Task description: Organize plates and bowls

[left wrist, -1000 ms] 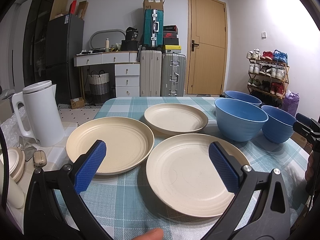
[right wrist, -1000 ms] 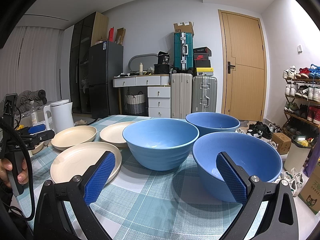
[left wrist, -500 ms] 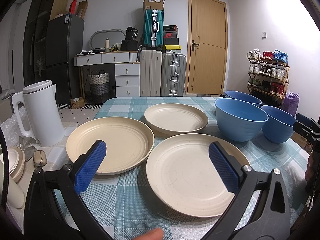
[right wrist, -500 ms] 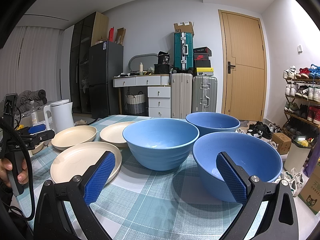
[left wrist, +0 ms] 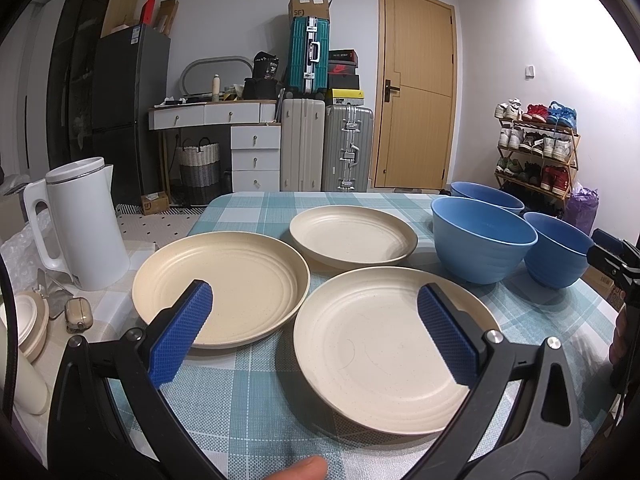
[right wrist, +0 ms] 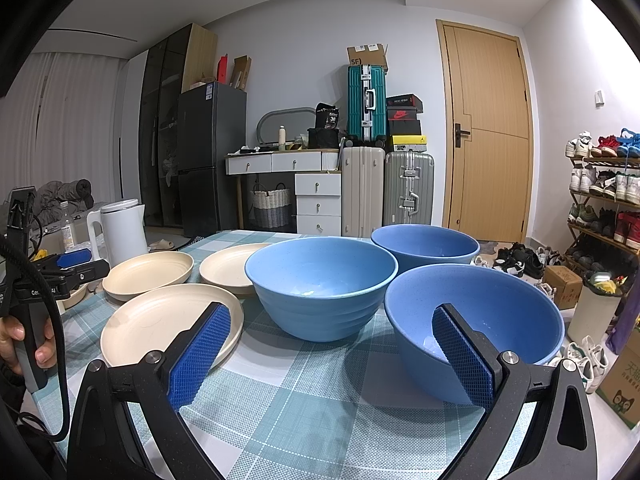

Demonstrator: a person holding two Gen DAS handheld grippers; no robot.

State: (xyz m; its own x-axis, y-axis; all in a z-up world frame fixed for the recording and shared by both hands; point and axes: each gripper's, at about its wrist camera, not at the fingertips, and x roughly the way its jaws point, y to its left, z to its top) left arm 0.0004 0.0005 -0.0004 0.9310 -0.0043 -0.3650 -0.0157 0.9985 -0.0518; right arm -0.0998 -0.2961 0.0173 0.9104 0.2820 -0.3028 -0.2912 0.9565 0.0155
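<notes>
**Left wrist view: plates and bowls spread across the checked table**

Left wrist view has the left gripper with its blue-padded fingers spread wide and empty, hovering over the near edge of the table, which wears a teal-and-white checked cloth. Three round cream plastic plates lie flat there: the near plate sits between the fingers, the left plate just beside it with rims almost touching, and the far plate behind both. Open cloth shows in front of the near plate.

On the right side of the table stand three round blue plastic bowls, upright and close together: the middle bowl, the far bowl behind it, and the near bowl by the table's right edge. The right gripper has its fingers wide apart with nothing between them, its right pad in front of the near bowl. A bare strip of cloth lies between the gripper and the bowls.

A white electric kettle stands on a separate surface just left of the table. Behind are stacked suitcases, a wooden door and a shoe rack.
</notes>
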